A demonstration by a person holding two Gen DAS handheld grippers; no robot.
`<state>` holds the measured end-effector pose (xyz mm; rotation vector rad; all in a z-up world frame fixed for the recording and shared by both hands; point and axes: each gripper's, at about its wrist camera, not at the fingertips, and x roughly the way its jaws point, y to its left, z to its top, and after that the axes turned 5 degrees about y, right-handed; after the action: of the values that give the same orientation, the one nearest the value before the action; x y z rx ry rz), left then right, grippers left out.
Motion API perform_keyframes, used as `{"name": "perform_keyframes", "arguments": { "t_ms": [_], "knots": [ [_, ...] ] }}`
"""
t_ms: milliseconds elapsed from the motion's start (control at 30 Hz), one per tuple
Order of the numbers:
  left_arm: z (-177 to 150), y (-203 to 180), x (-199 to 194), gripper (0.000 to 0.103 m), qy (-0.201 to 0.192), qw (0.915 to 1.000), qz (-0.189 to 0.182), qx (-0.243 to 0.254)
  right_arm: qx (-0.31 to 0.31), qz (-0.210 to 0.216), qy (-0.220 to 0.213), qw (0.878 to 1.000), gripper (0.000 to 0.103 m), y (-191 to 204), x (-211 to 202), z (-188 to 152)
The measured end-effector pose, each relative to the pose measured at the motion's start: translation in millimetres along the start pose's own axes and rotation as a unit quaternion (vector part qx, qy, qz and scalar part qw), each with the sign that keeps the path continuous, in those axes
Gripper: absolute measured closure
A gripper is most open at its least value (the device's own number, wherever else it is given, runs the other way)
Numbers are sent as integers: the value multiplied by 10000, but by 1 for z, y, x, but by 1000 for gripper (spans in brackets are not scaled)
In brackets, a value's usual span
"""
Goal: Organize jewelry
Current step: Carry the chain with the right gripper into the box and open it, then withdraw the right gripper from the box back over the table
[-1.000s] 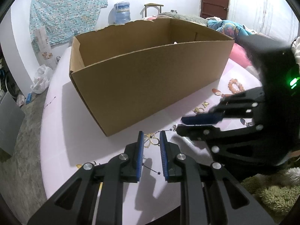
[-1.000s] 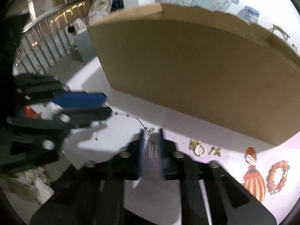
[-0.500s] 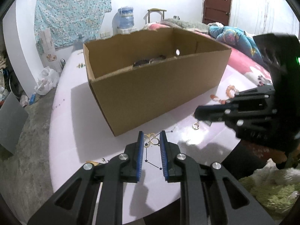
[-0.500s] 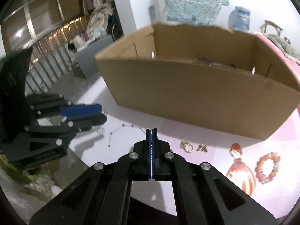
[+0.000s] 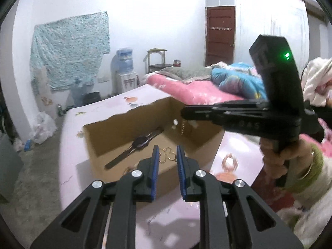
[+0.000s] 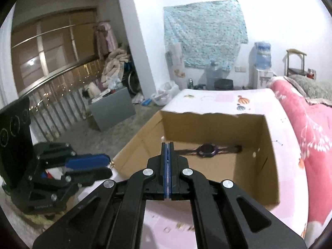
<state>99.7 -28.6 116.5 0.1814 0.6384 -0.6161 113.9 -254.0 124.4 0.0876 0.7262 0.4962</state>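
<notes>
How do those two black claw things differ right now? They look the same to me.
The left gripper has its jaws slightly apart, clamped on a looped gold ornament. The right gripper has its jaws pressed fully together. The left's catch shows plainly between its pads, while the right's is only a thin dangling piece under its tip. Both are black with blue pads, above the open cardboard box.

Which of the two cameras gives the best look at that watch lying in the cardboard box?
The right wrist view. There the watch shows its round dark face and both straps on the box floor, unobstructed. The left wrist view shows it slantwise and blurrier.
</notes>
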Motion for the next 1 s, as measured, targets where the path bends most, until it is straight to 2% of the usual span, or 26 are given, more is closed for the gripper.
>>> {"name": "perform_keyframes", "arguments": {
  "t_ms": [100, 233, 400, 467, 533, 633, 700, 867, 1000],
  "knots": [
    [16, 11, 42, 87, 308, 9990, -115, -286, 331, -71, 267, 9991, 103, -28, 23, 8],
    [25, 31, 92, 87, 738, 9940, -302, -754, 589, -450, 694, 9948, 103, -52, 54, 13],
    [33, 40, 135, 87, 1131, 9896, -113, -880, 685, -917, 840, 9899, 99, -64, 69, 16],
    [33, 42, 144, 87, 1295, 9872, -21, -926, 763, -1083, 821, 9878, 92, -68, 69, 15],
    [30, 44, 148, 86, 1365, 9857, -29, -984, 877, -1183, 735, 9864, 74, -70, 63, 12],
    [25, 42, 146, 76, 1384, 9854, 58, -987, 871, -1303, 617, 9857, 63, -71, 56, 10],
    [23, 42, 143, 74, 1359, 9855, 111, -1009, 842, -1338, 568, 9858, 55, -70, 51, 9],
    [21, 43, 123, 66, 1145, 9878, 234, -1026, 845, -1304, 376, 9871, 44, -67, 33, 7],
    [19, 41, 93, 56, 845, 9916, 310, -932, 871, -1160, 118, 9894, 36, -65, 6, 4]
  ]
}}
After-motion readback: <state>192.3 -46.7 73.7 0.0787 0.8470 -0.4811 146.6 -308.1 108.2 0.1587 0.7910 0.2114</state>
